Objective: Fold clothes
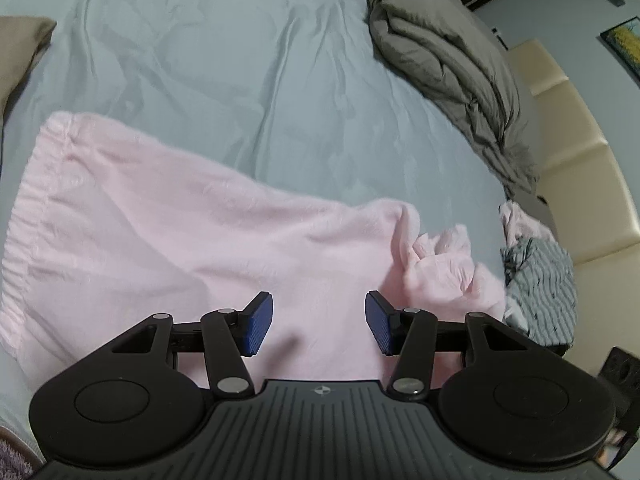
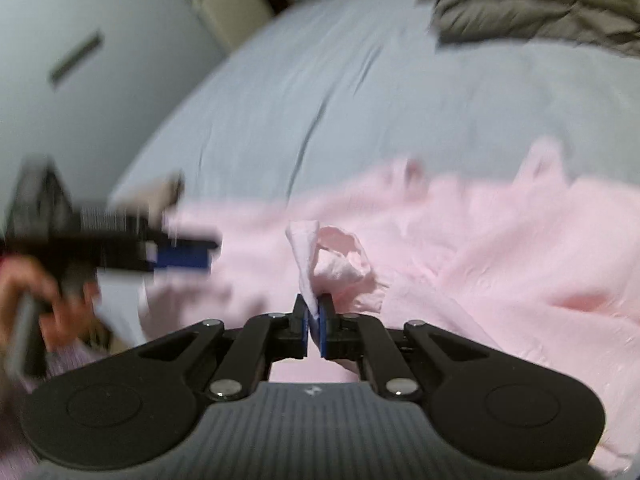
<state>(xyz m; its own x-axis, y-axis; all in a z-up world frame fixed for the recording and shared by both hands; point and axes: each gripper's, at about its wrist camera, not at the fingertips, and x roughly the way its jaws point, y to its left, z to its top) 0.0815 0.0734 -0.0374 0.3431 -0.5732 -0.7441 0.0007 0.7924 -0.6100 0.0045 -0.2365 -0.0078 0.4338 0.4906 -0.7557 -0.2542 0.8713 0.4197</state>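
A pink fleece garment (image 1: 160,236) with a gathered waistband at its left end lies spread on the light blue bed sheet (image 1: 208,60). My left gripper (image 1: 319,322) hovers over it, blue pads apart, nothing between them. In the right wrist view, my right gripper (image 2: 315,322) is shut on a bunched edge of the pink garment (image 2: 500,248), and a tuft of cloth sticks up above the pads. The left gripper (image 2: 180,258) shows there too, blurred, at the left with a hand (image 2: 36,292) behind it.
A grey duvet (image 1: 448,60) is heaped at the bed's far right. A striped grey cloth (image 1: 540,284) and more pink fabric lie by the right edge, beside a cream padded headboard (image 1: 576,152). A tan pillow (image 1: 20,48) sits at the far left.
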